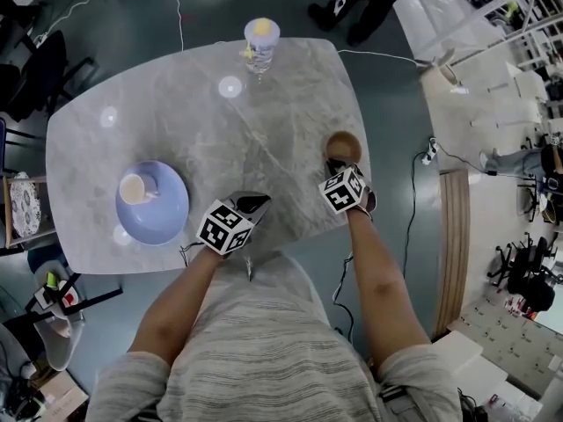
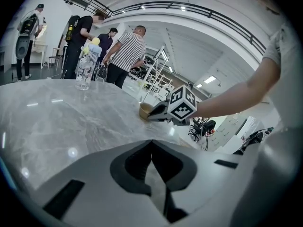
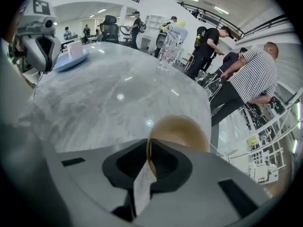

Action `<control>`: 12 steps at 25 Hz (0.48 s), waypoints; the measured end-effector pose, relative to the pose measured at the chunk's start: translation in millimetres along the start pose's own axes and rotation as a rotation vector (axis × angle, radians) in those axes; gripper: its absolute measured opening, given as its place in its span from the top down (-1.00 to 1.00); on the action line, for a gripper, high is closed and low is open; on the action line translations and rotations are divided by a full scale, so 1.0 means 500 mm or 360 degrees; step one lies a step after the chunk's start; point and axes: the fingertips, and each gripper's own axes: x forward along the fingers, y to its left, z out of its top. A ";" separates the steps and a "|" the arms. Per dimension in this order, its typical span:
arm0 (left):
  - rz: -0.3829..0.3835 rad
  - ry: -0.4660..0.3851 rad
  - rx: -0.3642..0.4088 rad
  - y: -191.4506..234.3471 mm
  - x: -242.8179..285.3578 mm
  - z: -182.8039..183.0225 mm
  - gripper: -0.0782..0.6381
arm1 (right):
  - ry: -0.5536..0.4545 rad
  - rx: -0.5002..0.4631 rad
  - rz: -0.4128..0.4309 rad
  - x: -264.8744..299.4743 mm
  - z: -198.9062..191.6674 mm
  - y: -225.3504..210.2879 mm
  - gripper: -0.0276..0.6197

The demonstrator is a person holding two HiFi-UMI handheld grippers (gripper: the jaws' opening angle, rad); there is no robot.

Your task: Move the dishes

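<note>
Though on the table (image 3: 94,93), rim of brown bowl (image 3: 182,129) pinched in right gripper (image 3: 147,142) jaws; left gripper (image 2: 151,143) jaws clenched, empty.

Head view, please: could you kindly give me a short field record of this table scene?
table: grey marble
right gripper: shut on the brown bowl's rim, near the table's right edge
left gripper: shut, empty, by the near edge
blue plate: left side, pale cup standing on it
clear bottle: upright at the far edge

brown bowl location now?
Head view: brown bowl sits at the right edge of the marble table, its near rim pinched in the right claw.
</note>
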 end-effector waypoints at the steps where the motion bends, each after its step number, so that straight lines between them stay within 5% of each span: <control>1: 0.0000 0.0000 -0.0002 0.001 -0.001 -0.001 0.73 | -0.0001 0.0001 -0.0001 0.001 0.001 -0.001 0.80; 12: 0.0004 -0.0008 -0.0013 0.005 0.004 -0.001 0.73 | 0.0009 -0.0032 -0.0040 0.004 0.001 -0.007 0.82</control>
